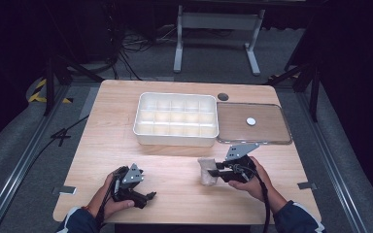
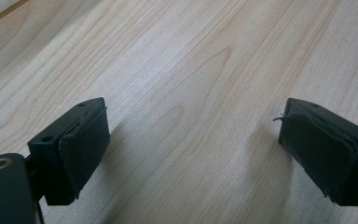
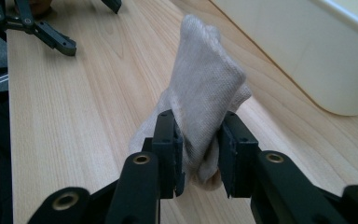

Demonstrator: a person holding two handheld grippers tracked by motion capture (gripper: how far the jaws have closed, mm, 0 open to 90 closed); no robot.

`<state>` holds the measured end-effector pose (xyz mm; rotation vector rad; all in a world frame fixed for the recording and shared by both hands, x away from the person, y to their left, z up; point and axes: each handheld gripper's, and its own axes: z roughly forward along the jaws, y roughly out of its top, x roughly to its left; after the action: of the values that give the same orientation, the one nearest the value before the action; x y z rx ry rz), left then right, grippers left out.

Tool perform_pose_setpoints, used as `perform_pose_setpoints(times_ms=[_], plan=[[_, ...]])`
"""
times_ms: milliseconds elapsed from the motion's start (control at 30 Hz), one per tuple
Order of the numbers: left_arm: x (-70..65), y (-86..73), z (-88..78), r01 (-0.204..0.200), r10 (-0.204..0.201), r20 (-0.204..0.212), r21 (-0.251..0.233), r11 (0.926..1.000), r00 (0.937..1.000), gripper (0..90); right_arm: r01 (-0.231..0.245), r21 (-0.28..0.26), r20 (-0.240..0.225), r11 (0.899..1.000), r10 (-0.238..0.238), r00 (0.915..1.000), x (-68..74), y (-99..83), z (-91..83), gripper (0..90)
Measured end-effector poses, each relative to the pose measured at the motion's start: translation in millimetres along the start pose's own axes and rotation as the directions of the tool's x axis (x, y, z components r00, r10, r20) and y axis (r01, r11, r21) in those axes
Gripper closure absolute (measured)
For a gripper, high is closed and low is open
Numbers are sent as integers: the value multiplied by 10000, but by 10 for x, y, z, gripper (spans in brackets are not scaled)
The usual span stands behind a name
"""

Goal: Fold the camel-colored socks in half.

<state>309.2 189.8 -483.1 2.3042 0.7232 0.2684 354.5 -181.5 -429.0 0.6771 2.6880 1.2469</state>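
A pale beige sock stands bunched up on the wooden table, and my right gripper is shut on its lower part, both pads pressing into the cloth. In the high view the sock sits at the front right, with the right gripper pointing left into it. My left gripper rests at the front left, jaws wide apart. Bare wood shows between its two black pads, so the left gripper is open and holds nothing.
A white compartment box stands at the middle back of the table; its wall lies just right of the sock. A clear lid with a small white disc lies beside it. The left gripper shows beyond the sock.
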Motion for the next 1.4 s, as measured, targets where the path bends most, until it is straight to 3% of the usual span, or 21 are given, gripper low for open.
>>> perform_pose_setpoints(times_ms=[667, 1100, 1400], plan=[[-3, 7, 8, 54, -54, -28, 12, 10000, 10000, 80, 11, -541, 713, 9985, 27, 9975, -56, -4, -190, 708], [11, 51, 60, -46, 44, 78, 141, 9999, 10000, 21, -134, -1073, 1440, 9941, 289, 9892, -159, -15, -357, 708], [10, 53, 60, -34, 33, 58, 164, 9999, 10000, 18, -141, -1302, 1663, 9914, 358, 9854, -175, -7, -422, 708]])
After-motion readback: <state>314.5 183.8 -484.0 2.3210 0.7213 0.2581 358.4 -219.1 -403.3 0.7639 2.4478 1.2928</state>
